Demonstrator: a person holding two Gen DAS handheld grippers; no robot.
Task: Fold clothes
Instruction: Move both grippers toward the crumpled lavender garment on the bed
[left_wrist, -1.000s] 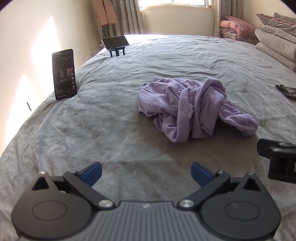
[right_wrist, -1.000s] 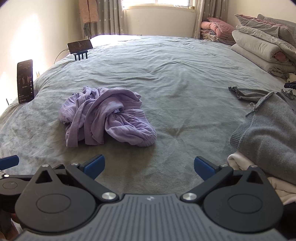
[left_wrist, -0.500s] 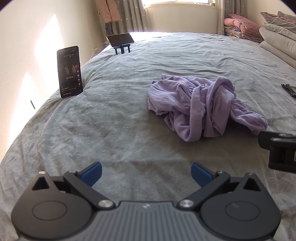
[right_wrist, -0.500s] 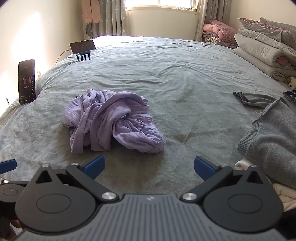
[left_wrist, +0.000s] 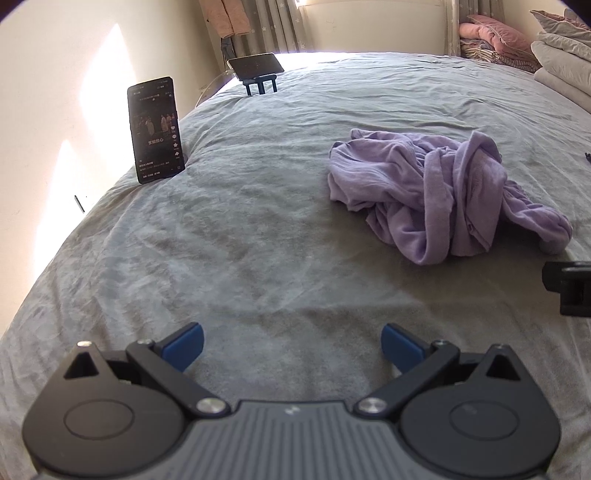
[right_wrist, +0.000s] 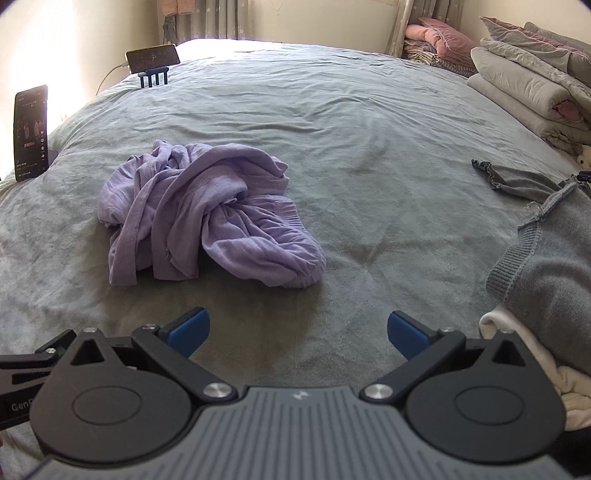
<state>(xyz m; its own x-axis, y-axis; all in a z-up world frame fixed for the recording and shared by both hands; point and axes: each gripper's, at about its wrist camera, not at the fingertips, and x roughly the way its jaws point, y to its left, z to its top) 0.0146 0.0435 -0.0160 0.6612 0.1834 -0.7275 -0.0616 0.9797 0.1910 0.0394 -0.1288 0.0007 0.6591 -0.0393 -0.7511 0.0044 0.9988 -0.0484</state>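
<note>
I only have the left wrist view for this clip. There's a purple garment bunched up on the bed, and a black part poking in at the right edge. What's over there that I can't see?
Observer: That black part belongs to the right claw; its jaws are open and empty, short of the purple garment.
Operator: Any other clothes on that side?
Observer: Yes, a grey knit sweater lies at the right, on top of a cream garment.
Operator: Anything else between them and the pillows?
Observer: A small grey pouch lies flat on the bedspread, apart from the sweater.
Operator: And the left claw?
Observer: The left claw is open too, holding nothing.
</note>
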